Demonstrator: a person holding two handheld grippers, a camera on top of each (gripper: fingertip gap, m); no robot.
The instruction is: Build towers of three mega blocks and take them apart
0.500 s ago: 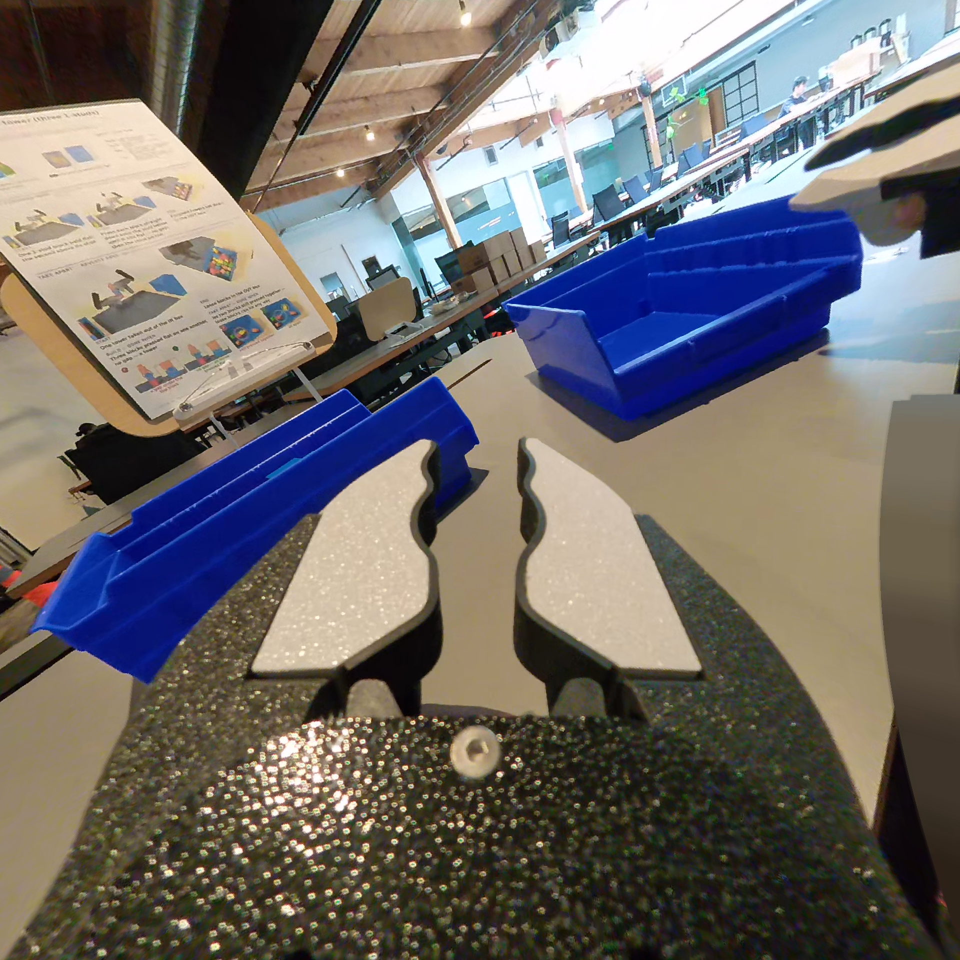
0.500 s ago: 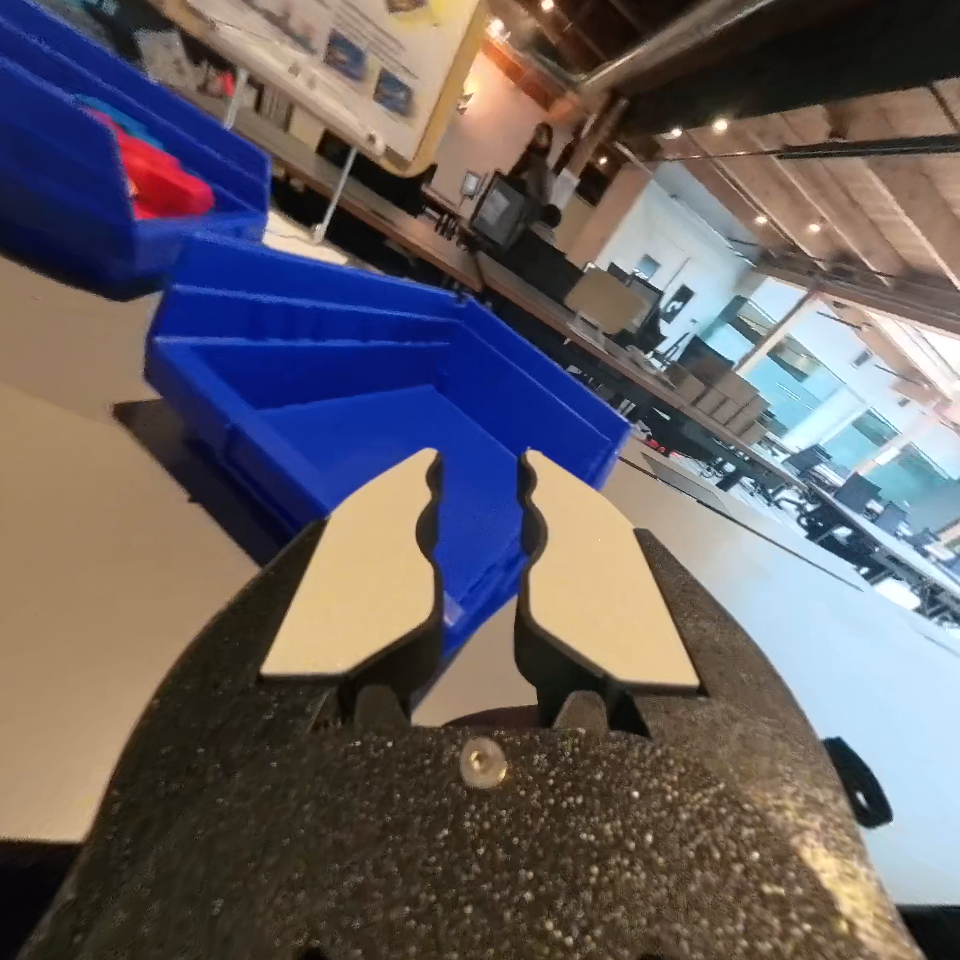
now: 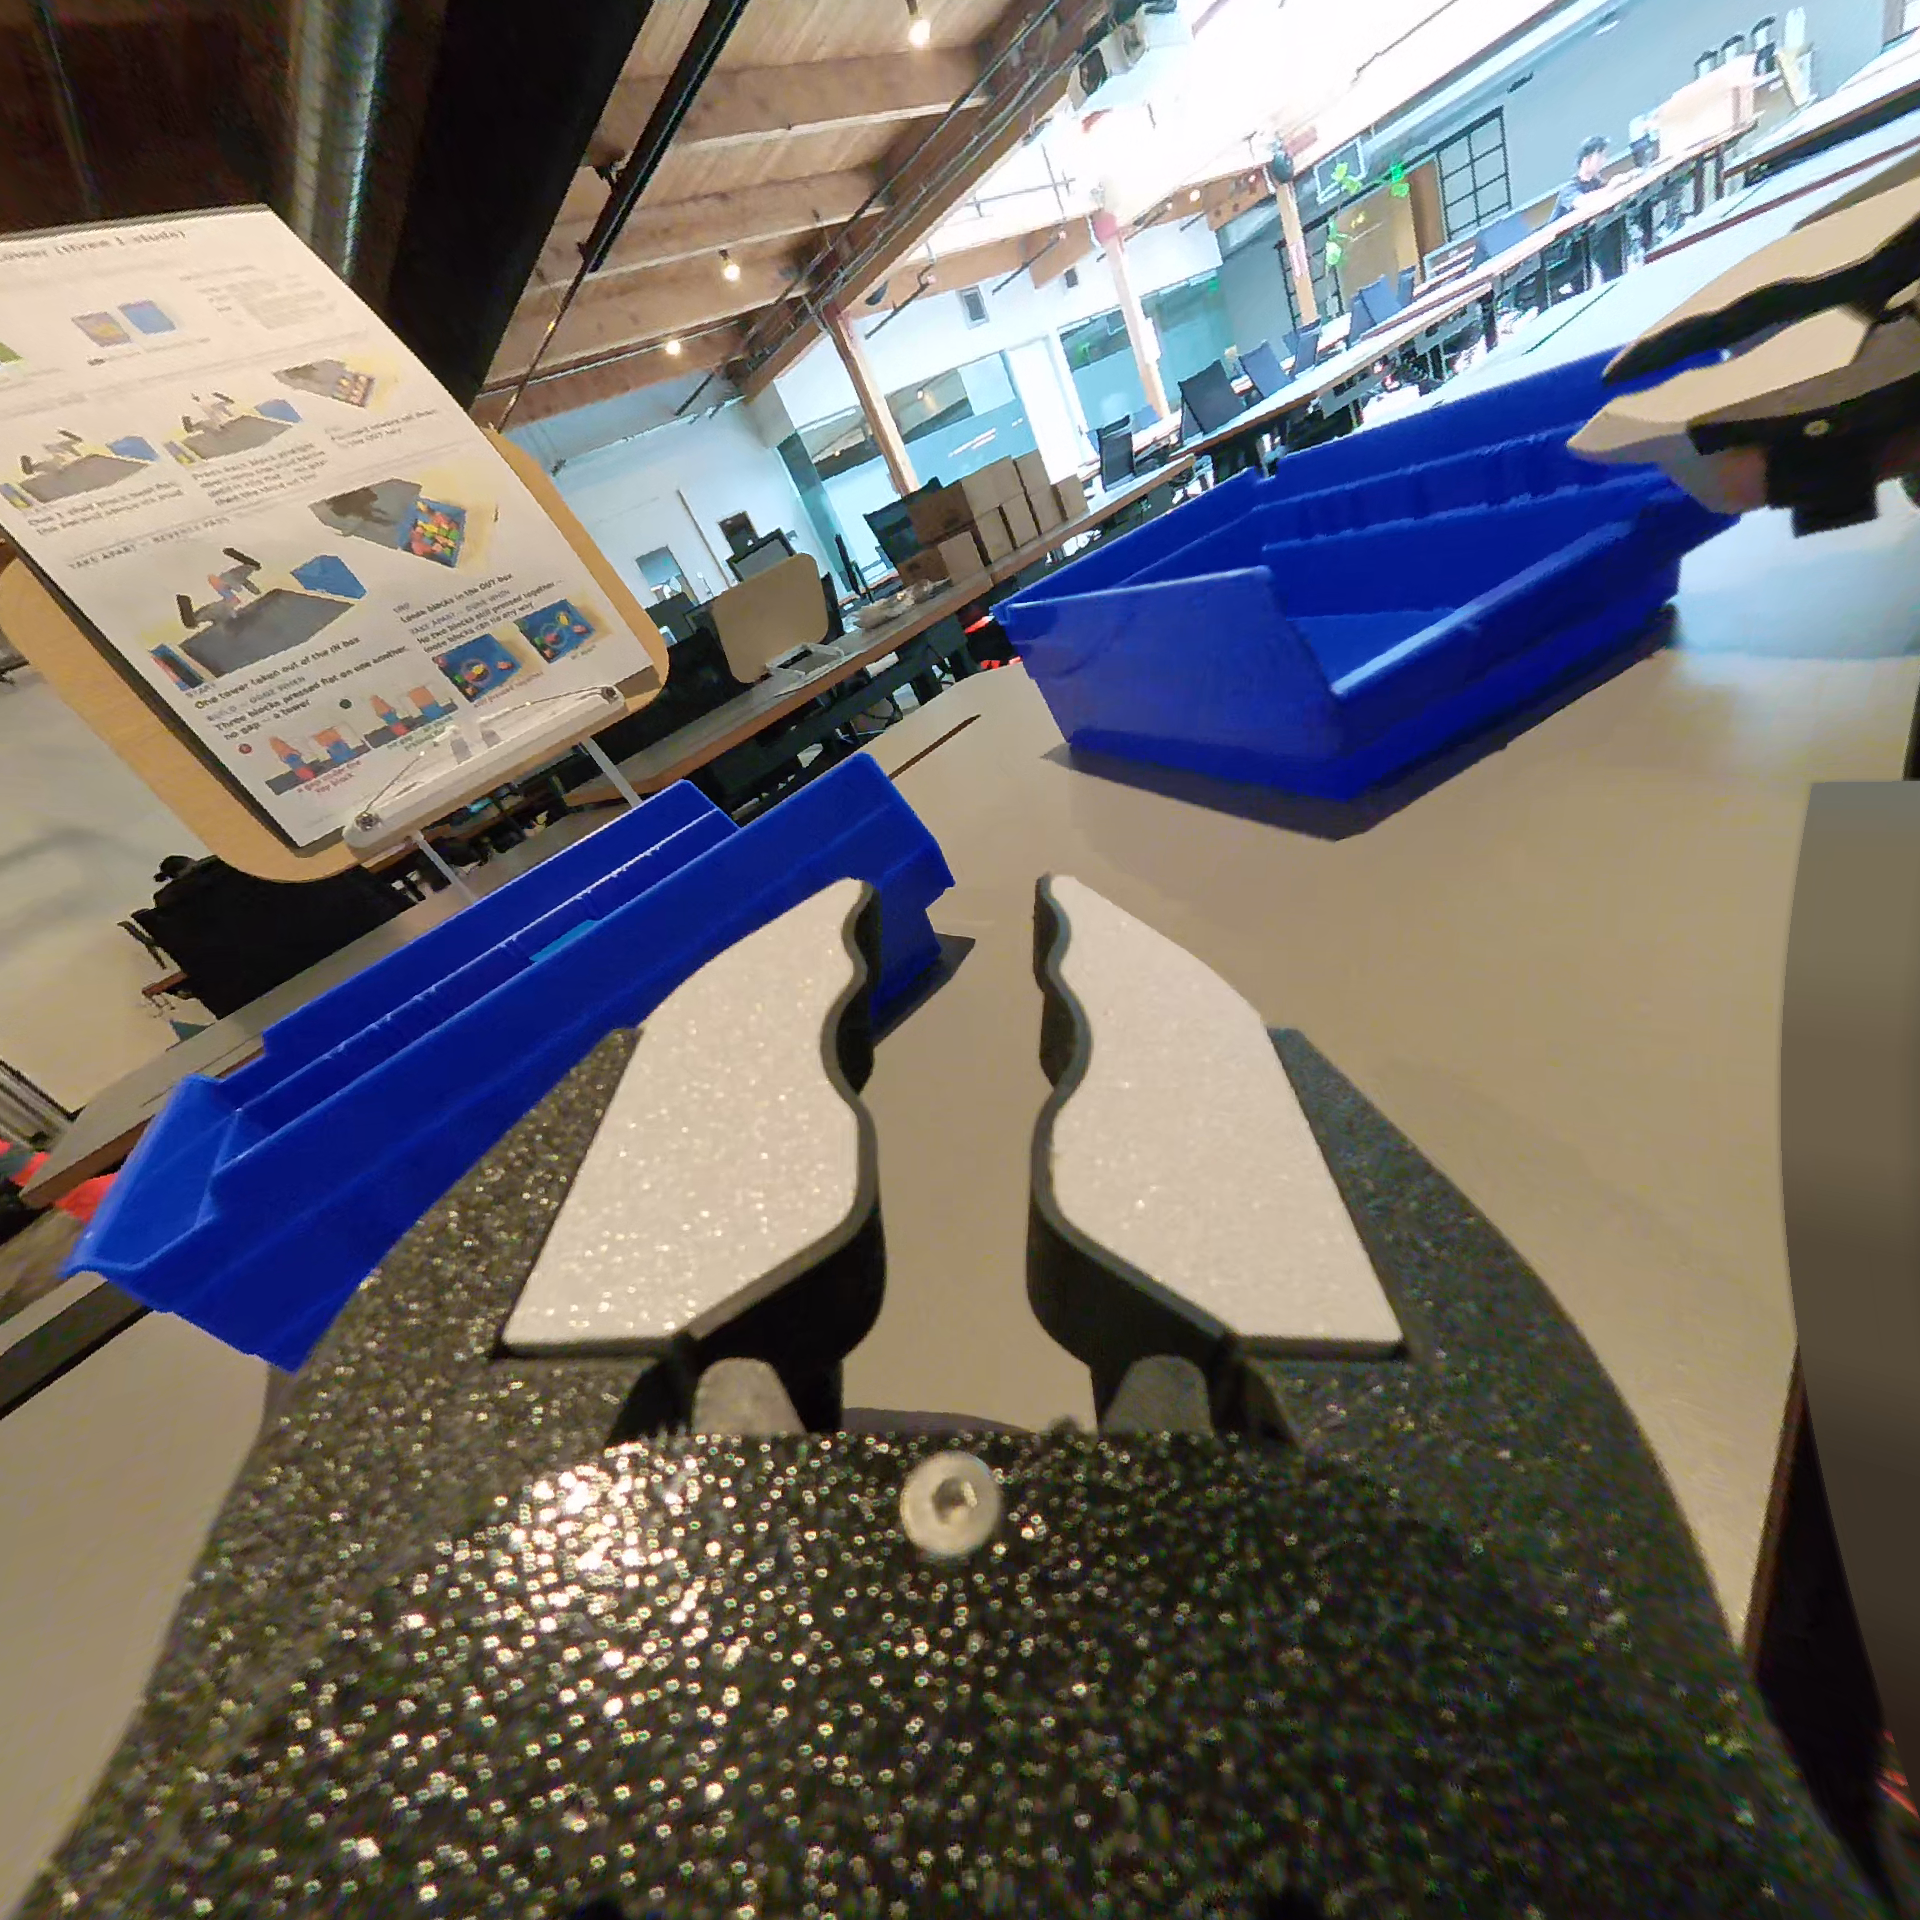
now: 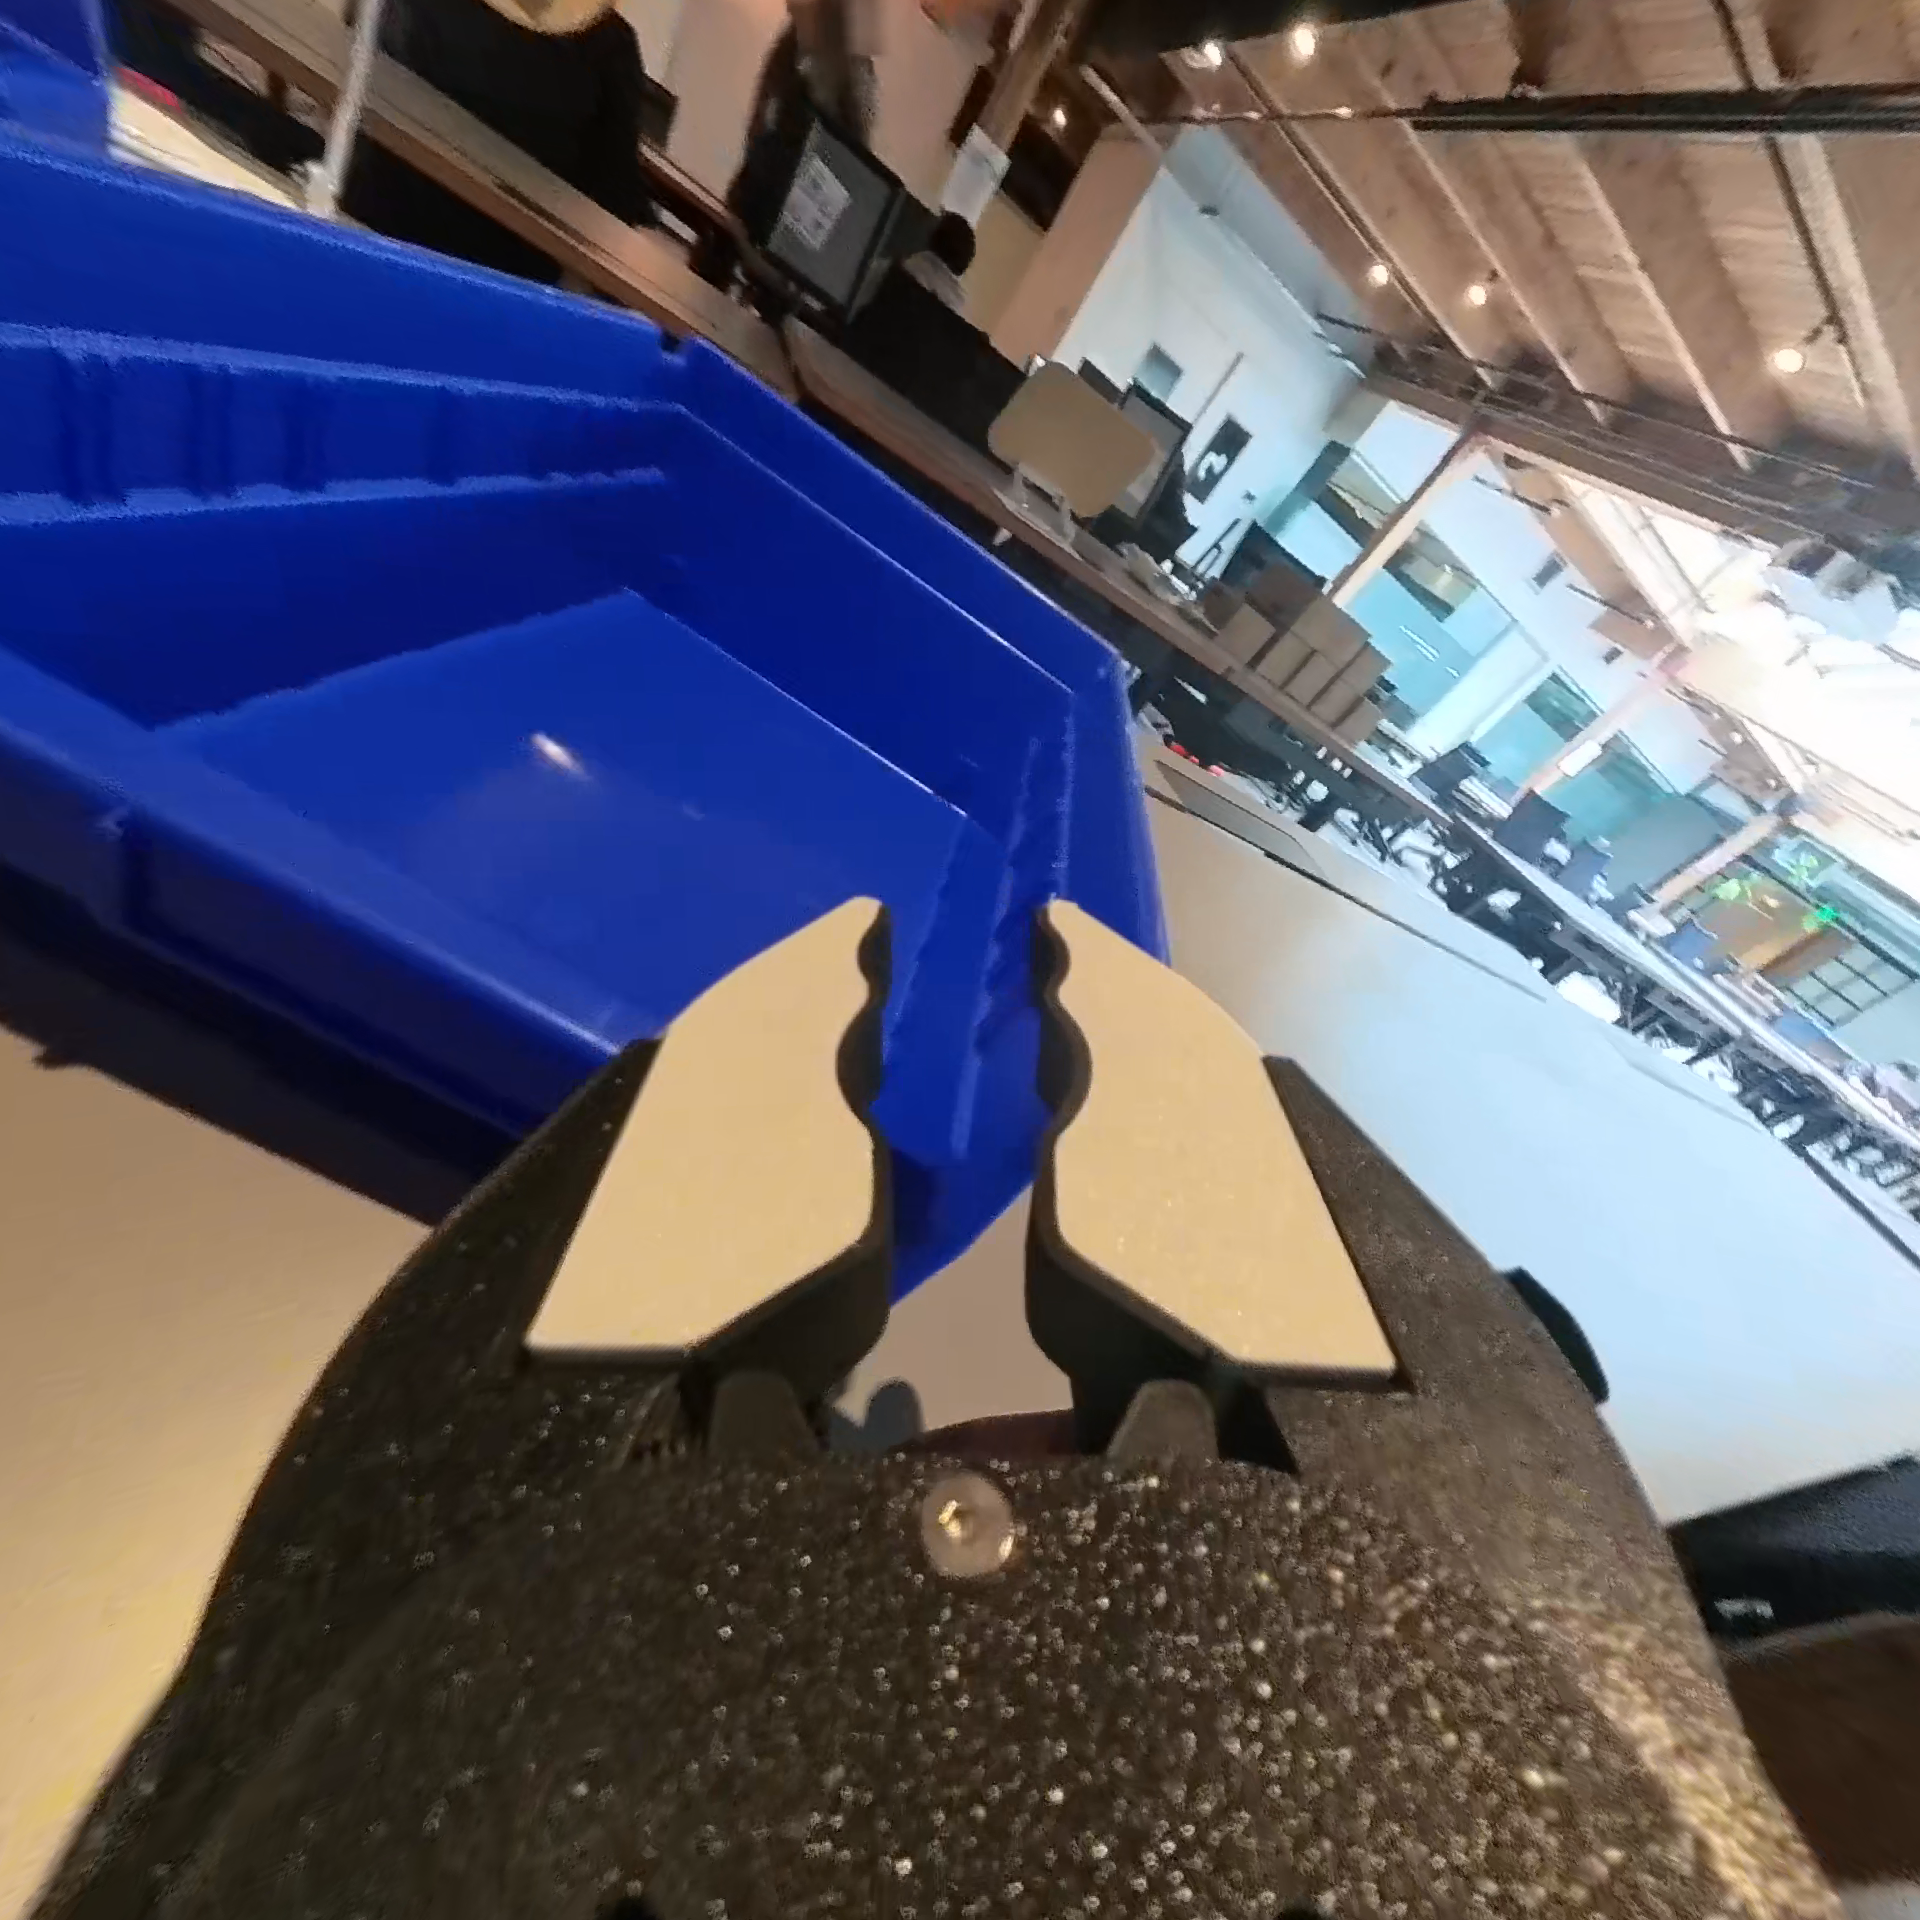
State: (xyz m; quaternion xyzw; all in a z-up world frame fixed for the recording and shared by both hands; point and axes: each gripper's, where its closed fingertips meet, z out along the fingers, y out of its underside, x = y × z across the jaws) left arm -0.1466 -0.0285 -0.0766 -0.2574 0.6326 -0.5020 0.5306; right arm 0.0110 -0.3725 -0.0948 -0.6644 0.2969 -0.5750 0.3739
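Note:
My left gripper (image 3: 951,914) is open and empty, held low over the grey table (image 3: 1351,1039). Ahead on its left lies a long blue bin (image 3: 499,1049); a sliver of something light blue (image 3: 561,943) shows over its rim, and the rest of its inside is hidden. My right gripper (image 4: 961,925) is open and empty, just before the near corner of a second blue bin (image 4: 499,790) whose visible floor is bare. That bin (image 3: 1351,634) also shows in the left wrist view, with the right gripper (image 3: 1600,410) above its far right end. No loose blocks are in view.
An instruction board (image 3: 281,520) on a stand rises behind the left bin. A dark mat (image 3: 1860,1195) lies at the table's right side. Desks, chairs, boxes and a seated person (image 3: 1584,182) fill the hall behind.
My right gripper has moved closer to the bare bin and swung right; the bin with red blocks has left its view. My left gripper has hardly moved.

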